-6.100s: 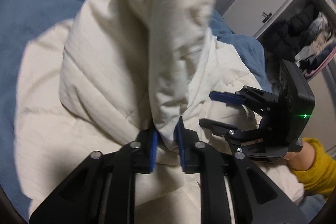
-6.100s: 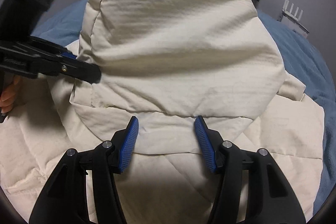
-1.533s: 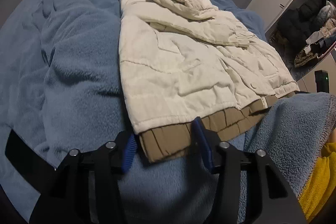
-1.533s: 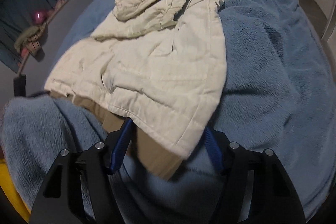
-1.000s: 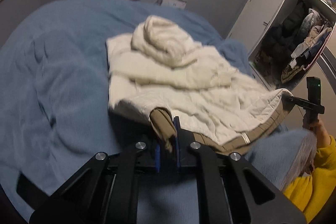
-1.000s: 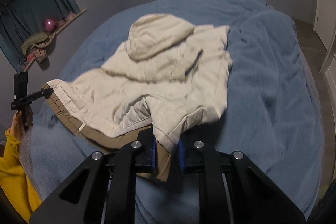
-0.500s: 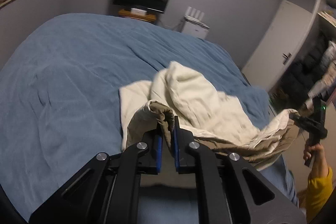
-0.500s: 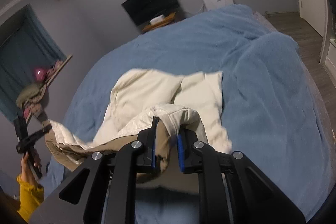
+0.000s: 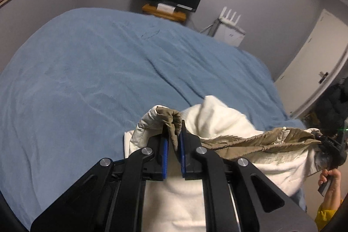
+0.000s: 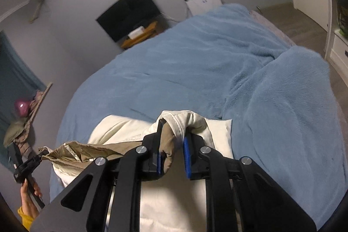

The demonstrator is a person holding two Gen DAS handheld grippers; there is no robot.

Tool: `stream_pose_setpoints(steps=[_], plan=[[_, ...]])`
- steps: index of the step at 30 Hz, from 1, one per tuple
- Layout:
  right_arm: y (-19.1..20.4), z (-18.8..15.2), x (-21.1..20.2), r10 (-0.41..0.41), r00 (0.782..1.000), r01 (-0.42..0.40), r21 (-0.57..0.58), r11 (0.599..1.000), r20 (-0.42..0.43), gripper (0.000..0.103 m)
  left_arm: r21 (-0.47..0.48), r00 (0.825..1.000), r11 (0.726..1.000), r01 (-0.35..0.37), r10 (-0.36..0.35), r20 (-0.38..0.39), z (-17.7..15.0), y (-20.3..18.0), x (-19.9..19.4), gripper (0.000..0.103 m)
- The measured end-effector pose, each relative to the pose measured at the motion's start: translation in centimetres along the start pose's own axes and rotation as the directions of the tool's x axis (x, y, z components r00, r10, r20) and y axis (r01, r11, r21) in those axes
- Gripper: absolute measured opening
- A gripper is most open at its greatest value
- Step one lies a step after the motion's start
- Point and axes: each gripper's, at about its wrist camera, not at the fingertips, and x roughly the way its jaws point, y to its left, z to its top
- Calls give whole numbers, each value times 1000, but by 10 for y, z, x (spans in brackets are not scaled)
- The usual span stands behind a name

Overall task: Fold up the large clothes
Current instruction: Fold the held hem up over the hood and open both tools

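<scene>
Since the earlier frames I have raised the hem higher; less of the cream jacket (image 9: 219,123) lies on the blue bed (image 9: 87,71). Left wrist view: left gripper (image 9: 173,140), jaws pinching the tan hem corner (image 9: 171,121) above the bed's near edge; the right gripper (image 9: 330,149) clamps the far corner. Right wrist view: right gripper (image 10: 171,156), jaws pinching the hem above the jacket (image 10: 121,127).

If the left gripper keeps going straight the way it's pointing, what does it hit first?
The left gripper, shut on the jacket hem, points across the blue bedspread; it would likely meet that first, though depth is unclear.
</scene>
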Motion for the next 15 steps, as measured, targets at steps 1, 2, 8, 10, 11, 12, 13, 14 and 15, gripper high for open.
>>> stream_pose_setpoints(steps=[1,2,8,10,11,12,13,14,15], plan=[[-3,3,15,-14,1000,14,12,1000,-10,13,2,1000,1000,-14,14,-8,1,0,10,9],[-7,5,28,-22,1000,23,23,999,-19,13,5,999,1000,-29,29,-20,2,1,22,9],[-29,2,108,-69,992,77,73,994,-106,13,-33,991,997,-73,69,-113,-2,24,97,12],[-35,1,132,-78,988,89,82,993,-133,13,-28,988,996,-82,77,-132,-4,29,115,12],[-36,0,138,-81,987,93,83,992,-140,13,-24,987,996,-84,80,-141,-5,31,121,12],[-38,-1,147,-86,985,99,84,992,-150,13,-17,985,996,-88,85,-151,-8,33,128,13],[-39,-3,154,-88,983,103,84,991,-160,13,-16,984,996,-90,86,-157,-9,35,131,13],[-39,-5,159,-90,982,105,82,991,-167,13,-16,983,996,-89,85,-164,-11,36,136,13],[-40,-8,163,-91,980,106,77,991,-174,13,-17,982,996,-86,82,-169,-13,38,138,13]])
